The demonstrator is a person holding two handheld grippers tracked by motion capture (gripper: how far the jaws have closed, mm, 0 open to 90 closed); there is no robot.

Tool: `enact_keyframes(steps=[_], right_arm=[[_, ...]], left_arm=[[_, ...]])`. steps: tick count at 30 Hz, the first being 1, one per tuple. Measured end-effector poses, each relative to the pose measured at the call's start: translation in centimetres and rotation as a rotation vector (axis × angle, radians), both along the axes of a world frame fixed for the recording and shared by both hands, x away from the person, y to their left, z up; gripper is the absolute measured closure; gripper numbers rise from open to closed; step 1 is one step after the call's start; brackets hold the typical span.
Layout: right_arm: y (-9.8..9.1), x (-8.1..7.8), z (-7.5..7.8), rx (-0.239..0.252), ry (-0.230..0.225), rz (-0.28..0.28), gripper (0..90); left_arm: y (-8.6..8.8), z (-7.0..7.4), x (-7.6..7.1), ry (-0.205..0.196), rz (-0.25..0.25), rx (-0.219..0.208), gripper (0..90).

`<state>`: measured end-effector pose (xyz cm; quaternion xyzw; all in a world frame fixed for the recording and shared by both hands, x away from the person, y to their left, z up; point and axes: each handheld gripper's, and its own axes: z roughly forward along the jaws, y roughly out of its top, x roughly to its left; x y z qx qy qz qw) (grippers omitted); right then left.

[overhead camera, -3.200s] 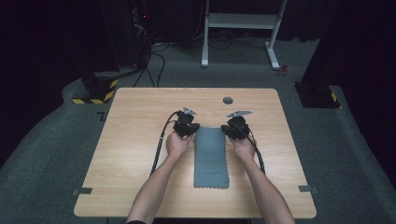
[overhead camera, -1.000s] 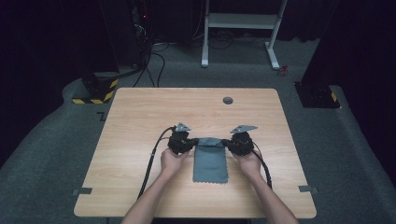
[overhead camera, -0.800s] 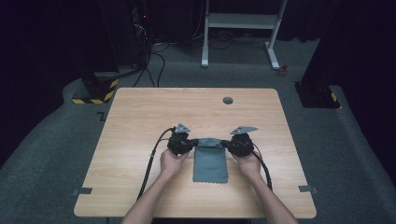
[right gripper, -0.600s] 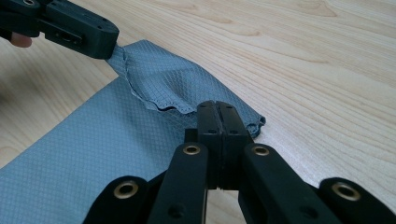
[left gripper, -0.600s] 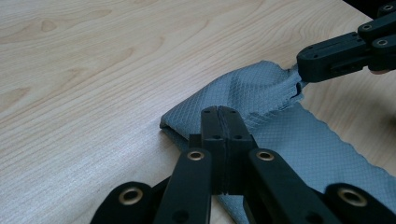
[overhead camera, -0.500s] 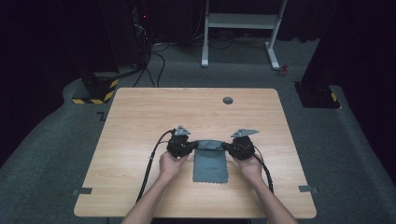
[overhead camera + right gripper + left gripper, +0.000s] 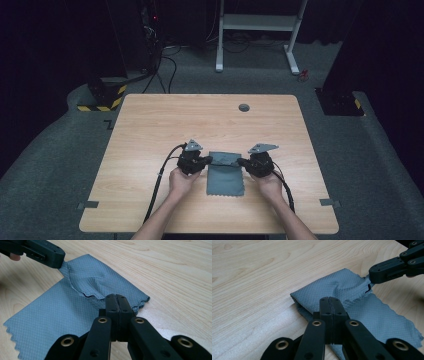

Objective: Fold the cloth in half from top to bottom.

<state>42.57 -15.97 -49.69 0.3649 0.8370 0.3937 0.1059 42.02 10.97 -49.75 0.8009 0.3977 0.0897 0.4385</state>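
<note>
A grey microfibre cloth (image 7: 226, 179) with pinked edges lies on the wooden table (image 7: 150, 130), near its front middle. Its far edge is lifted and drawn back over the rest. My left gripper (image 7: 209, 160) is shut on the cloth's left far corner, my right gripper (image 7: 240, 161) on the right far corner. In the left gripper view the shut jaws (image 7: 333, 300) pinch the folded cloth (image 7: 322, 291), and the right gripper (image 7: 372, 277) grips the opposite corner. In the right gripper view the shut jaws (image 7: 116, 298) hold the cloth (image 7: 50, 315), with the left gripper (image 7: 58, 261) across from them.
A round cable hole (image 7: 244, 107) sits near the table's far edge. Black cables (image 7: 160, 175) trail from the grippers toward the front edge. Grey tape strips (image 7: 86, 205) mark the front corners. A white frame (image 7: 260, 30) and a yellow-striped base (image 7: 102, 97) stand on the floor beyond.
Both grippers have come toward the person with the cloth's far edge, folding it over the near part. In the last second they crept only slightly nearer.
</note>
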Motion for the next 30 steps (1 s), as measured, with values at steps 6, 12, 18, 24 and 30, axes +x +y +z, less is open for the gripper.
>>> enact_keyframes(steps=[6, 12, 18, 24, 30], right_arm=[[-0.1, -0.6, -0.1, 0.006, 0.000, 0.009, 90.0], [0.0, -1.4, -0.3, -0.013, -0.010, 0.023, 90.0], [-0.2, -2.1, -0.5, 0.001, -0.019, 0.031, 90.0], [-0.2, -2.8, -0.6, 0.010, -0.020, 0.034, 90.0], [-0.5, -3.9, -0.6, 0.014, -0.033, 0.041, 90.0]], left_arm=[[0.1, -0.3, -0.6, 0.001, -0.008, 0.004, 89.9], [0.1, -0.7, -1.3, 0.009, -0.011, -0.006, 89.9], [0.0, -0.7, -2.0, -0.010, -0.026, 0.017, 89.9], [0.1, -0.9, -2.8, -0.029, -0.035, 0.021, 89.9], [-0.2, -1.1, -3.7, -0.028, -0.042, 0.023, 89.9]])
